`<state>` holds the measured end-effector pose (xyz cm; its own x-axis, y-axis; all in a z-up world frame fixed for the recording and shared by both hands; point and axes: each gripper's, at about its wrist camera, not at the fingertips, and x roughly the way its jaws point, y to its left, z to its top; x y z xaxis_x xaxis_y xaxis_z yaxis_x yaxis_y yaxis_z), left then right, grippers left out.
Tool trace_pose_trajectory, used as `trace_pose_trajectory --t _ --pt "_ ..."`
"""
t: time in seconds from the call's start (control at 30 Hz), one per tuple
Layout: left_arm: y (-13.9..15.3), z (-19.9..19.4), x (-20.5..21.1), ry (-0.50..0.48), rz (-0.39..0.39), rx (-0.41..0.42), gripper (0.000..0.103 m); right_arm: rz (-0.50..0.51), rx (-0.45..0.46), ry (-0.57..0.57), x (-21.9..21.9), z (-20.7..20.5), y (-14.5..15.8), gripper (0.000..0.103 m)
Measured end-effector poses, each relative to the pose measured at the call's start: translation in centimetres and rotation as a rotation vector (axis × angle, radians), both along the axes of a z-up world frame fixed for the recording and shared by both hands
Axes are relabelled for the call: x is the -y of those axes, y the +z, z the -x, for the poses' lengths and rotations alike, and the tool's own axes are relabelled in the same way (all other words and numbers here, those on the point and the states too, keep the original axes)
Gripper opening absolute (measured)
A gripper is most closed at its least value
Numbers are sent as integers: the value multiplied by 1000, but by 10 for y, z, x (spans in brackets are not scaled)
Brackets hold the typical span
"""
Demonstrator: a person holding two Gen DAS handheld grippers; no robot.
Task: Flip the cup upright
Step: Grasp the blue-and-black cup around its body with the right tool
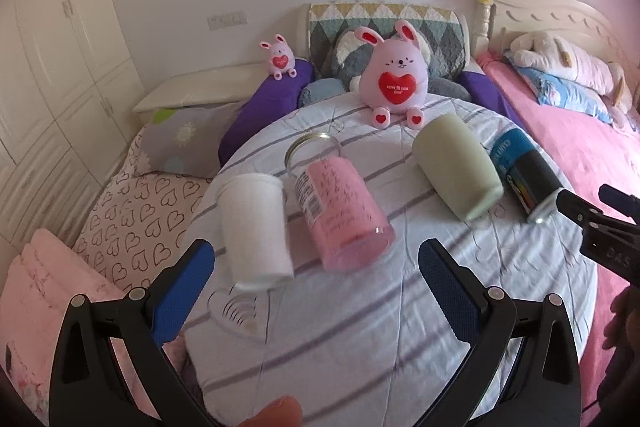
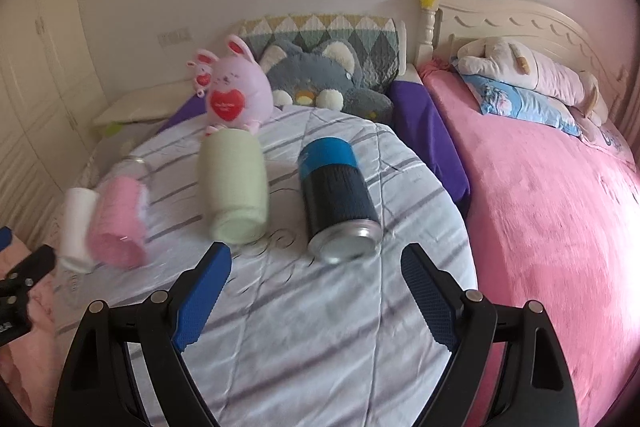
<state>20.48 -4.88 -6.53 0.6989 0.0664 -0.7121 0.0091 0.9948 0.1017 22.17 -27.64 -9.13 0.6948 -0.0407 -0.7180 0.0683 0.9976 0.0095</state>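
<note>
Left wrist view shows the left gripper released, its blue-padded fingers spread wide and holding nothing, low over a striped quilt on the bed. Four cups lie on their sides in a loose row across that quilt. The white cup is nearest the left finger, just beyond its tip and not touching it. Just beside it on the right lies the pink cup (a clear glass jar with a pink sleeve and a barcode label), its mouth pointing away from the camera. Farther right are the pale green cup and then the blue-and-black can, close together.

From the right wrist view, the right gripper is likewise released and empty, its fingers apart above the quilt, with the can's metal end just ahead between them and the green cup's end just beyond the left finger. A pink bunny plush holding a red heart sits upright behind the cups, and a pink blanket covers the bed to the right.
</note>
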Motion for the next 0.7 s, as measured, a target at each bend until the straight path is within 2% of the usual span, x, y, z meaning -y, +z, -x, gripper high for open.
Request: trace_pose_trajectory --t 0.33,0.53,0.6,0.7 --pt "-19 -40 3 21 -3 -26 103 59 -128 8 13 -70 -44 87" --pt "-27 -45 2 20 -6 -45 103 56 -186 17 13 -88 -63 87" --pt "-26 -43 1 18 -3 -47 103 45 -192 19 13 -87 -66 70" --pt "-23 -36 -1 19 1 -44 103 31 -186 12 11 -78 -63 69"
